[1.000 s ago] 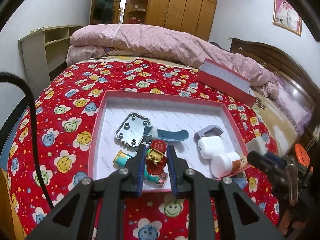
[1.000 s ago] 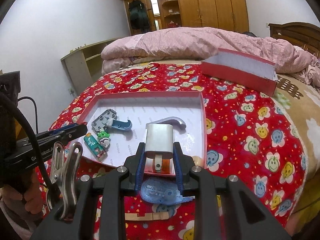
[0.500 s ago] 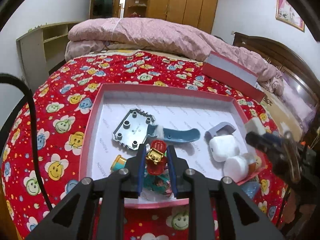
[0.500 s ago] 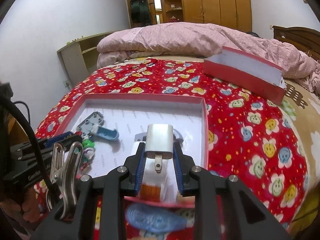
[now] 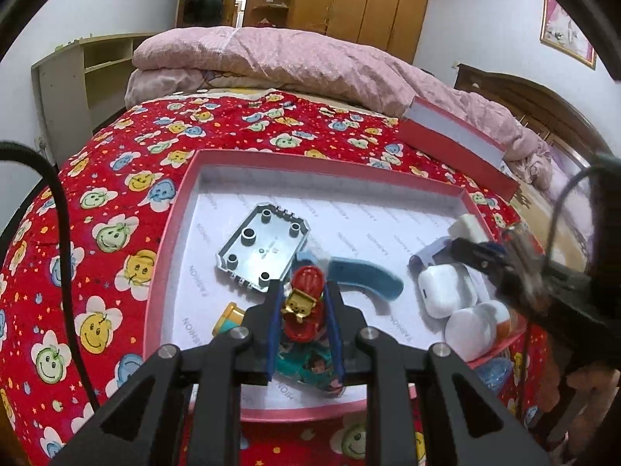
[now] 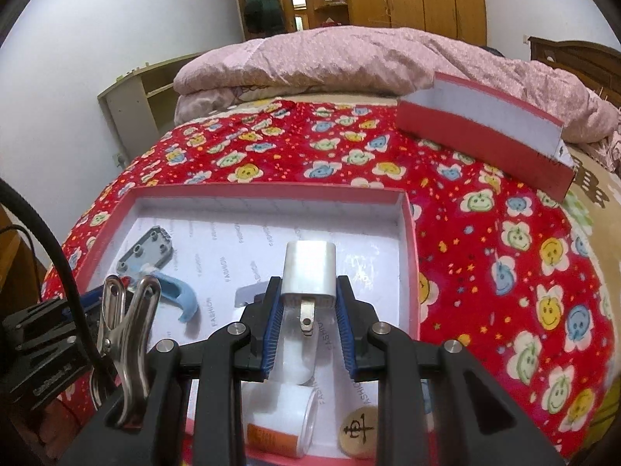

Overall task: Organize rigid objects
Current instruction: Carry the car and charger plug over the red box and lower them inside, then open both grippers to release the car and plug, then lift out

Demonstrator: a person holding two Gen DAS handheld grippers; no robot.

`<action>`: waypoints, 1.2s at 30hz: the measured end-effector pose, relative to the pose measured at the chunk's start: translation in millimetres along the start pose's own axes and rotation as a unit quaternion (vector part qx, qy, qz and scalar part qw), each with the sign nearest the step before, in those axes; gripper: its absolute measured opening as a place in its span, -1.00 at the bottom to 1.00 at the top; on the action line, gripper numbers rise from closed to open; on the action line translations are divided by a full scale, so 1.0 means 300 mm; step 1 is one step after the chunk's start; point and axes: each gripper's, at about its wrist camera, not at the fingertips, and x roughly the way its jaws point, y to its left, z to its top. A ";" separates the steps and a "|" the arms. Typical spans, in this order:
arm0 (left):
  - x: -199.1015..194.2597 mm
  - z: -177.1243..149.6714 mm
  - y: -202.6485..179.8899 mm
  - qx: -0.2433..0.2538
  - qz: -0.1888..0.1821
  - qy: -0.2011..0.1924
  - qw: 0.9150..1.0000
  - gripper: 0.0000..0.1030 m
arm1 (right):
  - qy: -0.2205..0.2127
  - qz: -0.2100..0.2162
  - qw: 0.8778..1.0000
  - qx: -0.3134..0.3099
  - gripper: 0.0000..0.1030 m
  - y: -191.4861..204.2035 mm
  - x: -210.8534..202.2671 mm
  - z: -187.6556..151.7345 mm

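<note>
A shallow red box [image 5: 167, 256] with a white floor lies on the bed; it also shows in the right wrist view [image 6: 409, 256]. My left gripper [image 5: 304, 303] is shut on a small red and gold toy figure [image 5: 304, 306], held above the box's near part. My right gripper [image 6: 308, 303] is shut on a white plug charger [image 6: 308, 272], held above the box's right side. In the box lie a grey plate [image 5: 262, 252], a blue curved piece [image 5: 368, 275], a white earbud case [image 5: 446, 291], a white bottle [image 6: 283, 415] and a picture card [image 5: 310, 369].
The box's lid [image 6: 481, 128] lies upside down on the red smiley blanket [image 6: 504, 252] at the back right. A pink quilt [image 5: 291, 58] is heaped behind. A round wooden token [image 6: 359, 425] lies near the box's front. A metal clip [image 6: 128, 330] hangs at left.
Both grippers have moved forward over the box with their objects still held. The charger has gone from the box's near rim to above its right side.
</note>
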 end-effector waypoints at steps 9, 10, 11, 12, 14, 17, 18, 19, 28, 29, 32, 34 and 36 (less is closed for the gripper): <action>0.002 -0.002 -0.005 0.005 0.002 -0.001 1.000 -0.57 | -0.006 -0.007 1.000 -0.006 -0.47 0.005 0.007 -0.008; 0.002 -0.003 -0.005 0.005 0.002 -0.001 1.000 -0.57 | -0.007 -0.007 1.000 -0.003 -0.47 0.005 0.007 -0.009; 0.002 -0.003 -0.005 0.004 0.002 -0.001 1.000 -0.57 | -0.007 -0.007 1.000 -0.001 -0.47 0.004 0.007 -0.008; 0.003 -0.004 -0.006 0.004 0.002 -0.001 1.000 -0.57 | -0.007 -0.007 1.000 0.000 -0.47 0.003 0.007 -0.006; 0.002 -0.003 -0.006 0.006 0.002 -0.001 1.000 -0.57 | -0.006 -0.004 1.000 0.005 -0.47 -0.001 0.007 -0.005; 0.003 -0.001 -0.004 0.005 0.010 0.000 1.000 -0.37 | -0.003 0.000 1.000 0.008 -0.47 -0.004 0.005 -0.004; 0.008 0.000 -0.001 0.004 0.013 0.005 1.000 -0.12 | -0.002 0.000 1.000 0.009 -0.44 -0.004 0.004 -0.003; 0.011 0.000 0.003 0.001 0.013 0.008 1.000 -0.03 | 0.000 0.001 1.000 0.009 -0.43 -0.004 0.004 -0.003; -0.021 -0.010 -0.035 0.022 0.016 -0.005 1.000 0.44 | -0.007 0.027 1.000 0.011 -0.31 0.007 -0.037 -0.016; -0.025 -0.013 -0.043 0.025 0.017 -0.005 1.000 0.44 | -0.012 0.029 0.999 0.008 -0.21 0.013 -0.048 -0.017; -0.040 -0.023 -0.059 0.031 0.018 -0.005 0.999 0.46 | -0.029 0.026 0.999 -0.004 0.09 0.030 -0.084 -0.024; -0.050 -0.029 -0.064 0.030 0.017 -0.004 0.999 0.46 | -0.036 0.025 0.999 -0.014 0.20 0.044 -0.106 -0.030; -0.060 -0.034 -0.066 0.027 0.017 -0.004 0.999 0.46 | -0.039 0.021 0.999 -0.022 0.26 0.056 -0.123 -0.039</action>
